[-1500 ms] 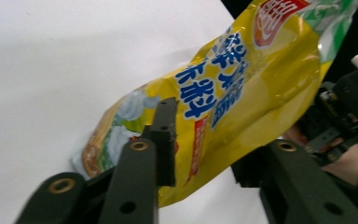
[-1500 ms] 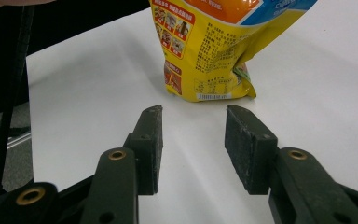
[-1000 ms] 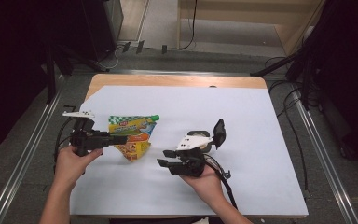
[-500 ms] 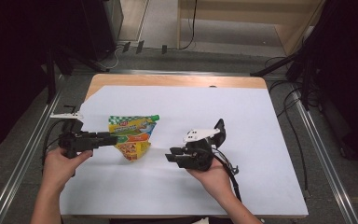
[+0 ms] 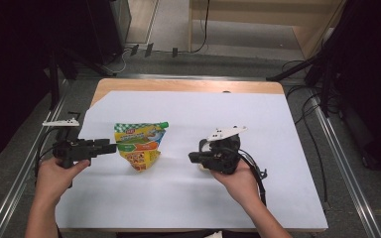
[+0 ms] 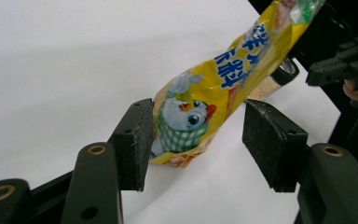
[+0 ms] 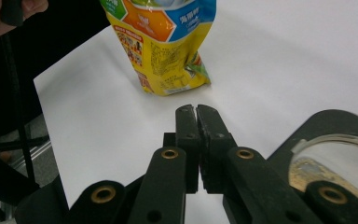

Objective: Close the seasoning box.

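Observation:
A yellow snack pouch (image 5: 138, 144) with a green top lies on the white sheet, left of centre. My left gripper (image 5: 110, 147) is level with it at its left edge, open. In the left gripper view the pouch's (image 6: 223, 79) lower end sits between the two spread pads (image 6: 135, 140). My right gripper (image 5: 193, 157) is right of the pouch and apart from it, shut with nothing held. In the right gripper view its closed tips (image 7: 196, 112) point at the pouch (image 7: 168, 51). A glass jar (image 7: 335, 163) with a black lid lies close beside that gripper.
The white sheet (image 5: 188, 114) covers a wooden table whose far edge (image 5: 188, 85) is bare. Metal rails run along both sides, with cables on the floor at right (image 5: 307, 124). The jar (image 6: 284, 74) is visible behind the pouch in the left gripper view.
My left gripper has drawn back to the left, away from the pouch's middle. My right gripper has shifted a little right and away from me.

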`<state>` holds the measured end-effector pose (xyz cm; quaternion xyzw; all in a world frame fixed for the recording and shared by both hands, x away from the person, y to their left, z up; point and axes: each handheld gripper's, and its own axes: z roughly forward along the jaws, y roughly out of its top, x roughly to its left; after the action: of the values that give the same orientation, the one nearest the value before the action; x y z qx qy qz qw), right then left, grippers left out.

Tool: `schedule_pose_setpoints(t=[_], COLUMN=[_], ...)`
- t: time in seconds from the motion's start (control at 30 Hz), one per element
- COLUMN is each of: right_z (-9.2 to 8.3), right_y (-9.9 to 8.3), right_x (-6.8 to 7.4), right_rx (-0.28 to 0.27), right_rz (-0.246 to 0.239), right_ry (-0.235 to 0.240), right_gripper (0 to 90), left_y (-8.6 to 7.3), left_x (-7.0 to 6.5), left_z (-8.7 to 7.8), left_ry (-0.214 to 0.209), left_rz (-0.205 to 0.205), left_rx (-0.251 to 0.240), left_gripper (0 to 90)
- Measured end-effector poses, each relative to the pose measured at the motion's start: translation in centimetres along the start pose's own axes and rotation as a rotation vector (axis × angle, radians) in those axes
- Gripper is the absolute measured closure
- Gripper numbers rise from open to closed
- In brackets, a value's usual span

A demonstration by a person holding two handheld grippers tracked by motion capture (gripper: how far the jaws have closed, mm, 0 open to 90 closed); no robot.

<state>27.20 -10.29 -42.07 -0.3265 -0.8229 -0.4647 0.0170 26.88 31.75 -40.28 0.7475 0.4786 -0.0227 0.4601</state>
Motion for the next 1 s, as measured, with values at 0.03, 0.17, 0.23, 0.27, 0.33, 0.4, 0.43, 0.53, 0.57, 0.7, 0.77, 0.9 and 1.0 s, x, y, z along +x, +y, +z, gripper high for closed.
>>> schedule_pose_setpoints(t=[0.03, 0.17, 0.23, 0.27, 0.33, 0.4, 0.43, 0.53, 0.57, 0.7, 0.77, 0.9, 1.0], right_z=[-0.2, -1.3, -1.9, -2.1, -2.9, -3.6, -3.8, -5.2, -5.6, -8.1, -9.1, -10.2, -10.8], right_y=[0.1, 0.5, 0.7, 0.8, 1.0, 1.3, 1.4, 2.0, 2.1, 2.4, 2.3, 2.2, 2.0], right_x=[0.0, -0.4, -0.7, -0.8, -1.1, -1.4, -1.5, -2.1, -2.3, -3.4, -3.9, -4.7, -5.2], right_rx=[0.002, -0.008, -0.011, -0.008, -0.011, -0.015, -0.016, -0.027, -0.033, -0.082, -0.107, -0.126, -0.126], right_rz=[0.002, -0.002, 0.004, 0.008, 0.013, 0.025, 0.031, 0.025, 0.031, 0.058, 0.073, 0.092, 0.09], right_ry=[-0.003, -0.016, -0.021, -0.023, -0.029, -0.027, -0.029, -0.056, -0.061, -0.086, -0.099, -0.111, -0.145], right_gripper=[90.0, 90.0, 90.0, 90.0, 90.0, 90.0, 90.0, 90.0, 90.0, 90.0, 90.0, 90.0, 90.0], left_y=[0.0, -0.1, -0.2, -0.3, -0.3, -0.4, -0.3, -0.4, -0.4, -0.3, -0.3, -0.3, -0.3], left_x=[0.0, 0.2, 0.2, 0.3, 0.6, 0.8, 0.9, 1.0, 1.0, 1.1, 1.1, 1.1, 1.1], left_z=[0.0, -0.5, -0.7, -0.9, -1.1, -1.0, -0.9, -0.3, -0.1, 0.7, 1.0, 1.4, 1.6], left_ry=[-0.001, 0.002, 0.007, 0.011, 0.027, 0.045, 0.058, 0.075, 0.072, 0.078, 0.075, 0.082, 0.089], left_rz=[-0.003, -0.009, -0.008, -0.014, -0.022, -0.024, -0.022, -0.018, -0.012, -0.001, -0.001, 0.003, 0.004], left_rx=[0.001, 0.002, -0.007, -0.009, -0.019, -0.02, -0.022, -0.037, -0.031, -0.001, 0.0, 0.015, 0.025], left_gripper=[43.9, 44.0, 44.0, 44.0, 44.0, 44.0, 44.3, 45.2, 45.1, 44.5, 43.9, 42.9, 42.5])
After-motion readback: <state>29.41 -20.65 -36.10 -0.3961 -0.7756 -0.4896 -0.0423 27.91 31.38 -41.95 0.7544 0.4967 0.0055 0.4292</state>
